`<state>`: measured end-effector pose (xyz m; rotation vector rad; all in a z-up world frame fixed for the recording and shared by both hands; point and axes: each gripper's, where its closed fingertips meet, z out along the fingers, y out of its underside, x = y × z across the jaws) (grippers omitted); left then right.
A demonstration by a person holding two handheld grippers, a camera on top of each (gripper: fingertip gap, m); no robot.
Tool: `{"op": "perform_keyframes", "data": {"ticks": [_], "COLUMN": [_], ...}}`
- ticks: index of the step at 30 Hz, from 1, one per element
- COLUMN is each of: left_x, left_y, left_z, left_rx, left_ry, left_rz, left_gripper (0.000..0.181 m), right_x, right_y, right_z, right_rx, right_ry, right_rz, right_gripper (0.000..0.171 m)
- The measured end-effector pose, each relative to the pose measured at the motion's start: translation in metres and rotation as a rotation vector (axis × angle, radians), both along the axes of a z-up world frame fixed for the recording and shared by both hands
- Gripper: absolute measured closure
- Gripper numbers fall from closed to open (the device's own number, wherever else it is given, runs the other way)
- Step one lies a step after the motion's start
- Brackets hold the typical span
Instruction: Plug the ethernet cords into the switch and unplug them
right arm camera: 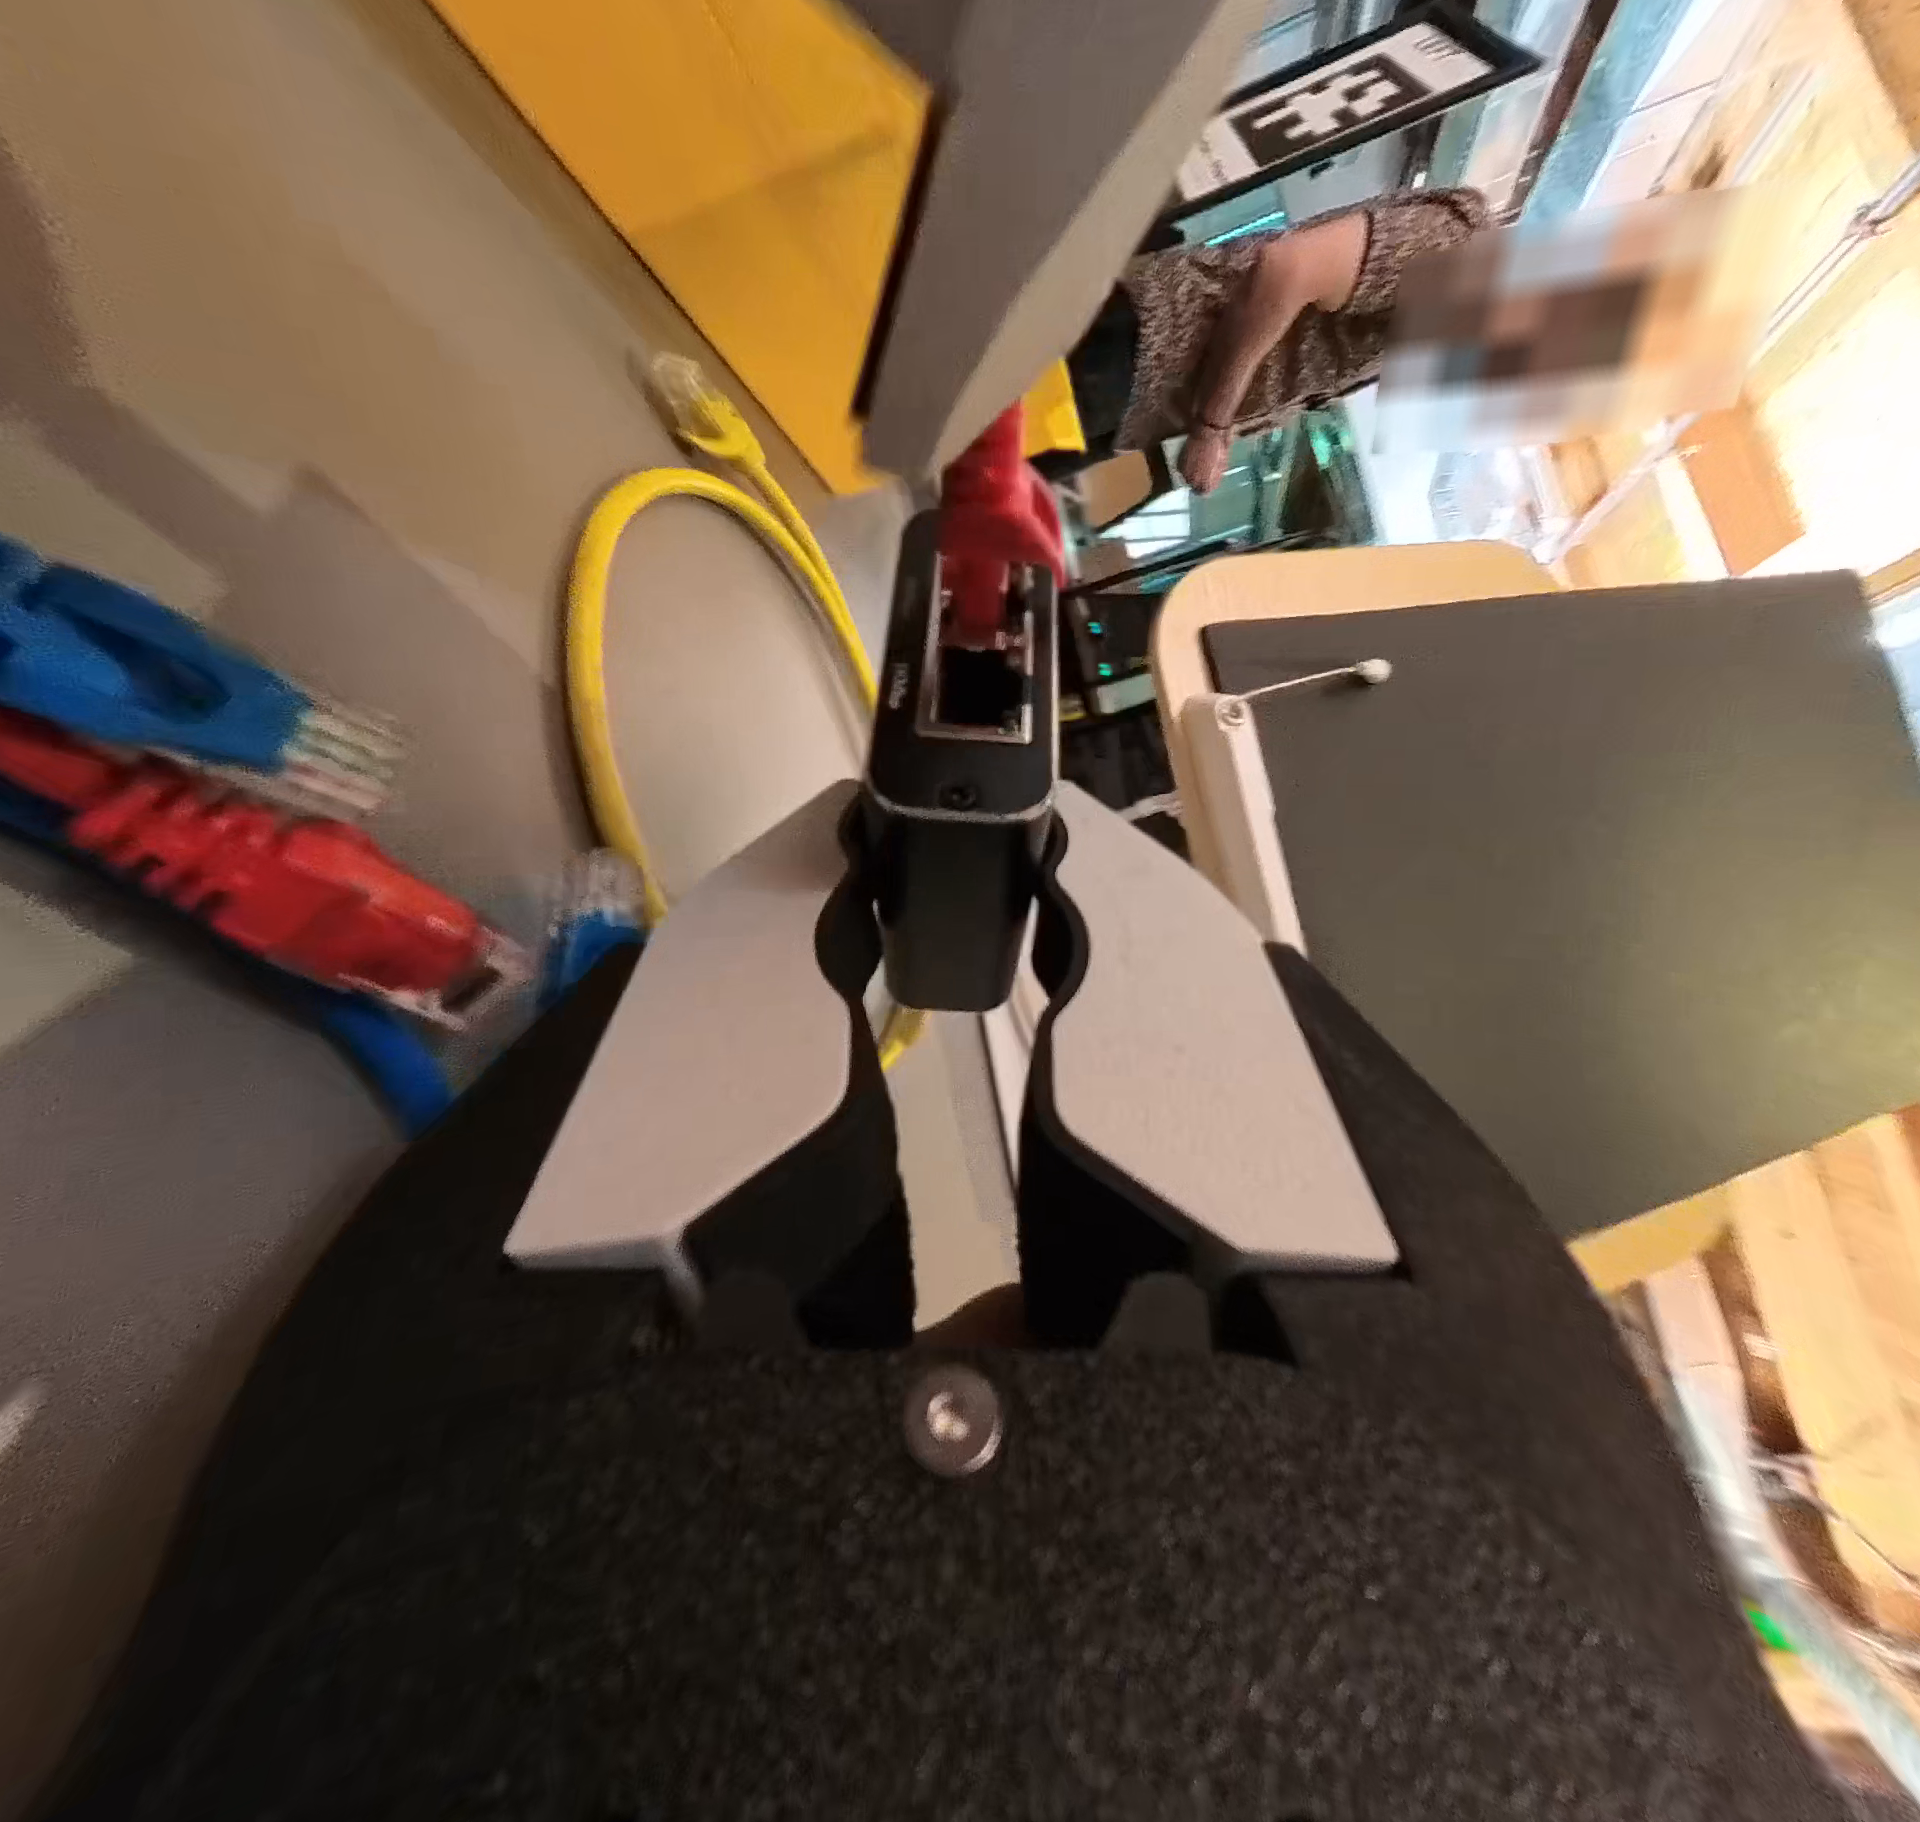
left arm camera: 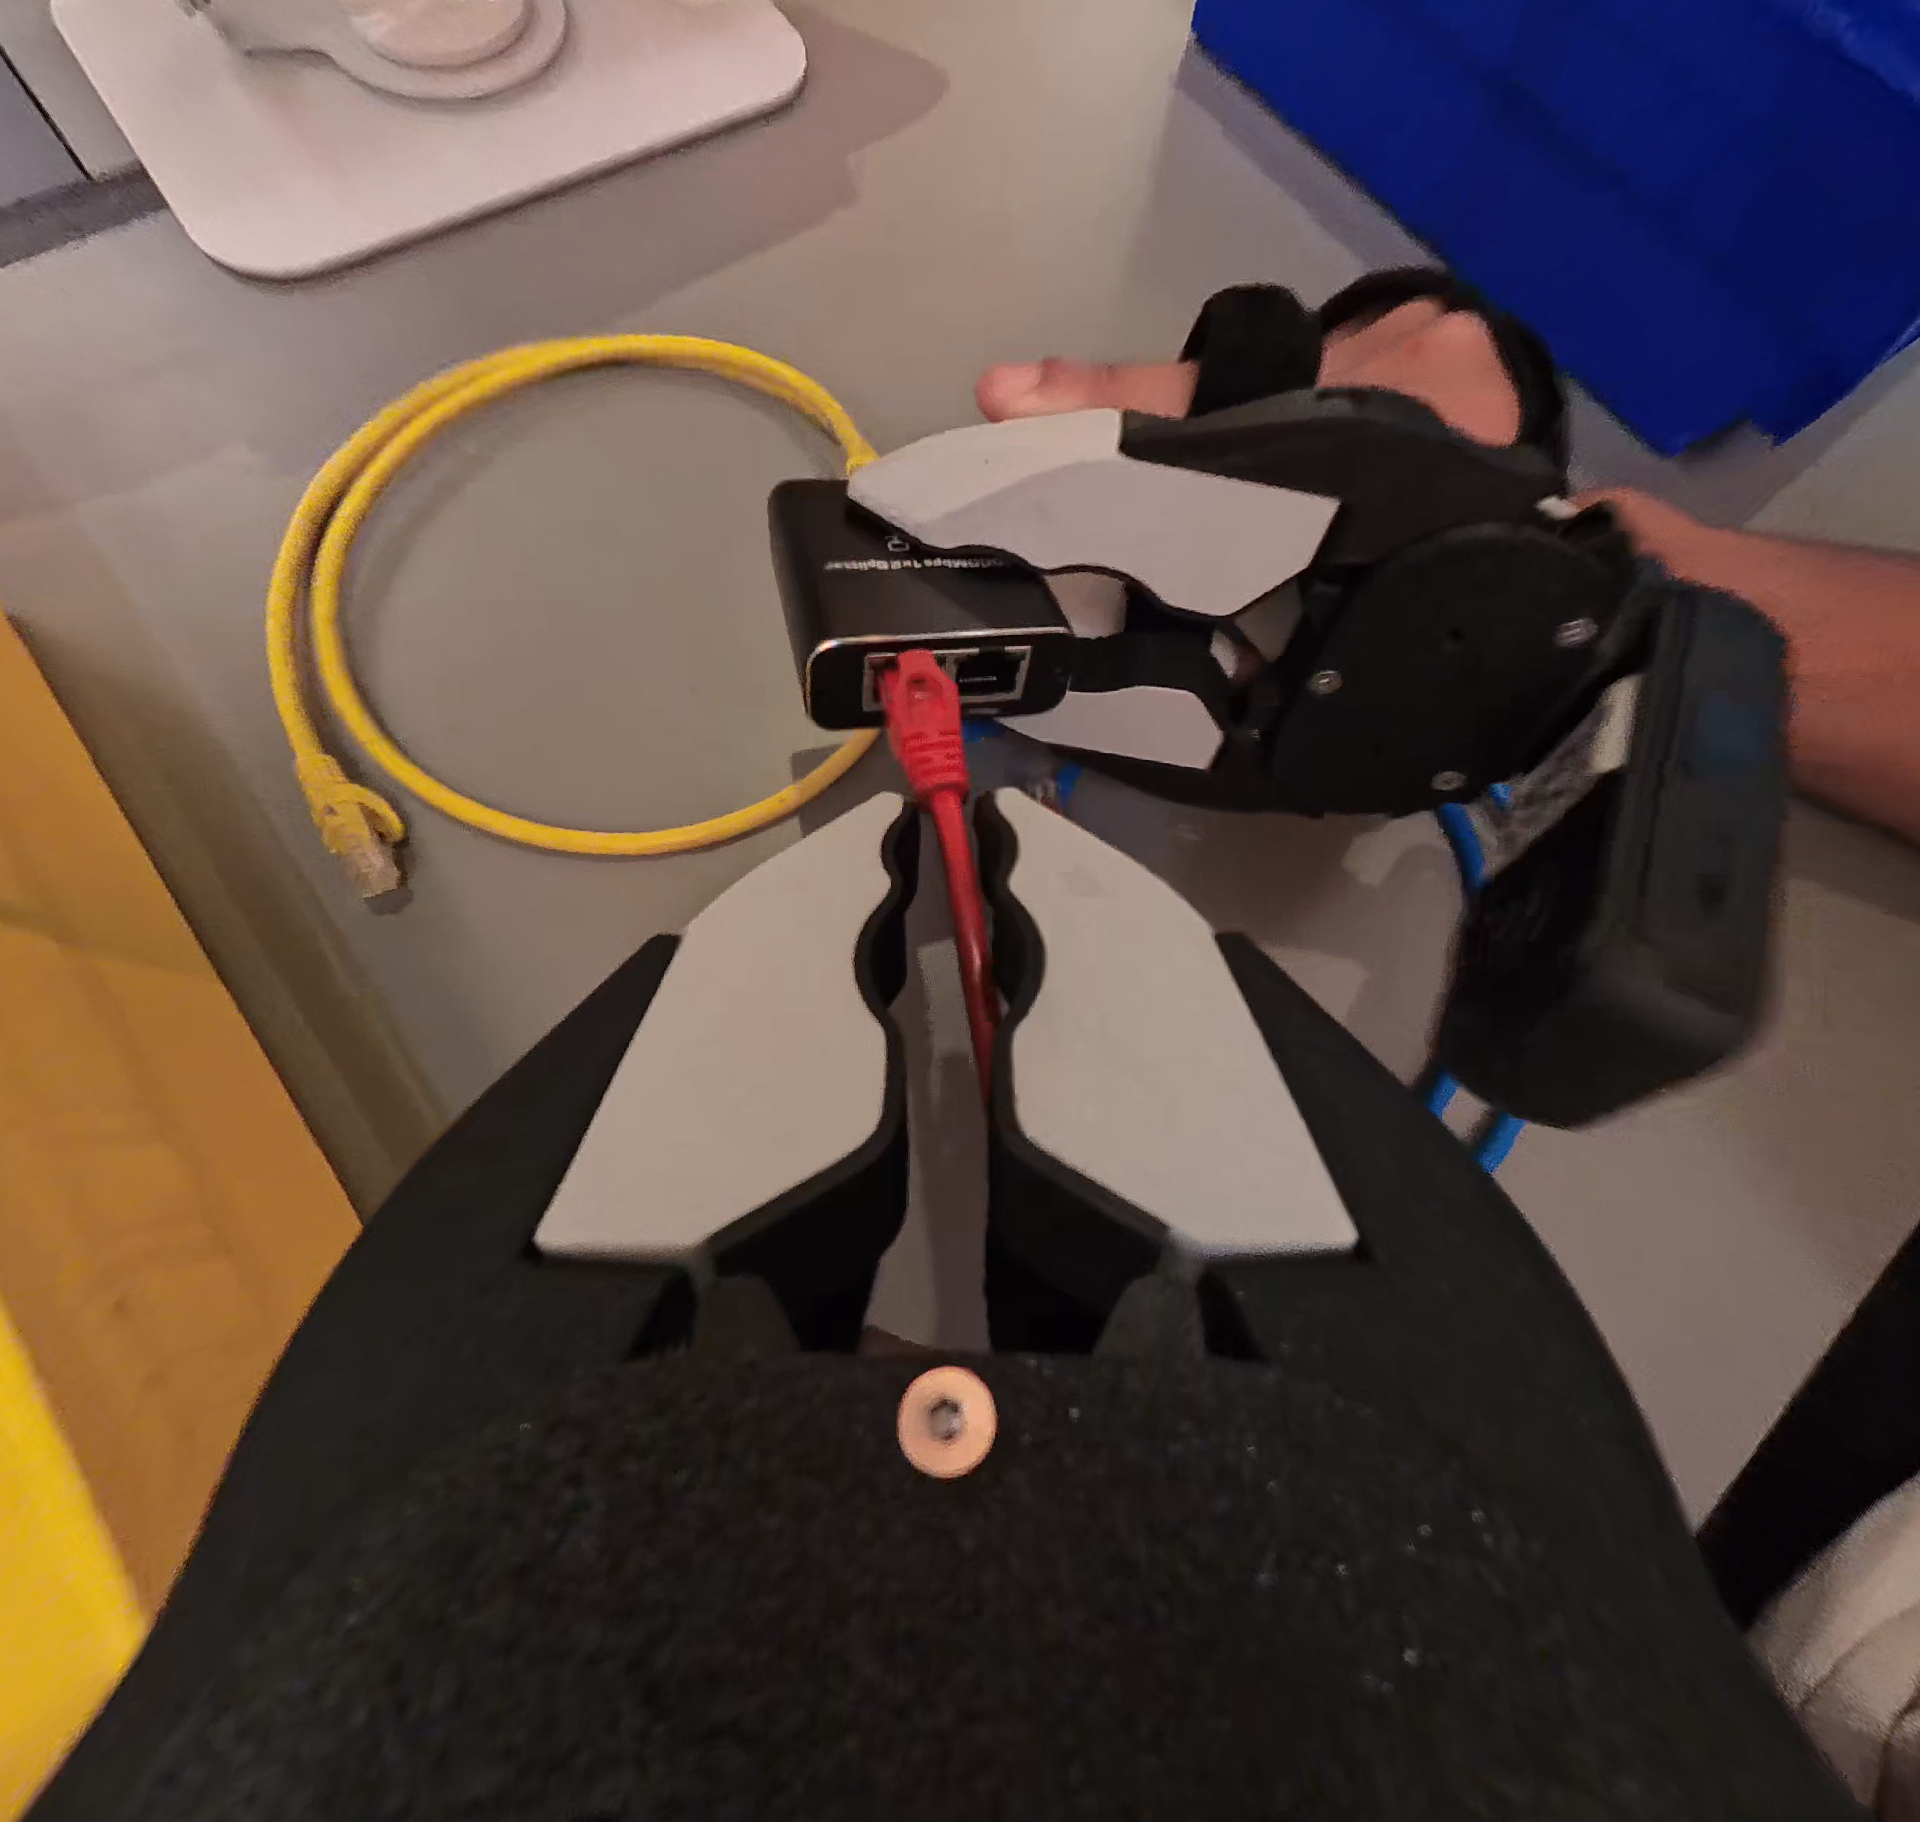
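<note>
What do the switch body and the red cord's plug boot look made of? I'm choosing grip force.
Switch: probably anodised metal or hard plastic, smooth satin black with a brighter edge around the port face; the look leaves it open. Red cord's boot: likely soft moulded plastic or rubber, matte, with ribbed strain relief.

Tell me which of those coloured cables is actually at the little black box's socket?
The red ethernet cable: its plug meets the black switch's left port. The yellow cable lies loose.
</note>
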<state>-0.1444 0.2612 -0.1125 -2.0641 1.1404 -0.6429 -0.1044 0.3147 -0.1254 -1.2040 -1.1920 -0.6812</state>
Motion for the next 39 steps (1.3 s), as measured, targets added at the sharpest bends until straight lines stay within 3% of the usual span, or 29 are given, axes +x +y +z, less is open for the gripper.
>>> {"op": "perform_keyframes", "data": {"ticks": [3, 6, 9, 12, 14, 17, 20, 23, 27, 31, 35, 39], "left_x": [-0.013, -0.027, -0.032, -0.035, -0.032, -0.030, -0.024, -0.022, -0.023, -0.025, -0.044, -0.063], "left_y": [-0.008, -0.039, -0.073, -0.086, -0.089, -0.081, -0.077, -0.079, -0.089, -0.106, -0.092, -0.076], "left_z": [0.033, 0.060, 0.020, -0.043, -0.065, -0.076, -0.078, -0.080, -0.064, -0.016, 0.012, 0.013], "left_rx": [0.131, 0.256, 0.170, 0.012, -0.089, -0.082, -0.070, -0.071, -0.153, -0.301, -0.327, -0.402], "left_ry": [-0.041, -0.116, -0.095, 0.002, 0.000, 0.026, 0.056, 0.087, -0.018, -0.232, -0.324, -0.420], "left_rz": [0.050, 0.067, 0.089, 0.155, 0.203, 0.250, 0.221, 0.175, 0.132, 0.098, 0.147, 0.235], "left_gripper": [0.154, 0.155, 0.160, 0.153, 0.150, 0.147, 0.167, 0.172, 0.176, 0.177, 0.177, 0.177], "right_x": [0.014, 0.022, 0.018, 0.012, 0.010, 0.009, 0.009, 0.011, 0.016, 0.021, 0.027, 0.037], "right_y": [0.008, 0.014, 0.015, 0.015, 0.013, 0.009, 0.006, 0.007, 0.008, 0.009, 0.008, 0.009], "right_z": [0.001, -0.001, -0.002, -0.003, -0.002, 0.001, 0.005, 0.008, 0.010, 0.015, 0.026, 0.035], "right_rx": [0.047, 0.022, 0.027, 0.017, 0.030, 0.045, 0.063, 0.069, 0.090, 0.112, 0.146, 0.190], "right_ry": [-0.033, 0.020, 0.027, 0.045, 0.033, 0.035, 0.045, 0.062, 0.054, 0.073, 0.127, 0.149], "right_rz": [-0.032, -0.057, -0.044, -0.025, -0.014, -0.002, 0.011, 0.009, 0.007, -0.001, -0.011, -0.046], "right_gripper": [0.144, 0.144, 0.145, 0.145, 0.145, 0.145, 0.145, 0.145, 0.145, 0.145, 0.145, 0.145]}}
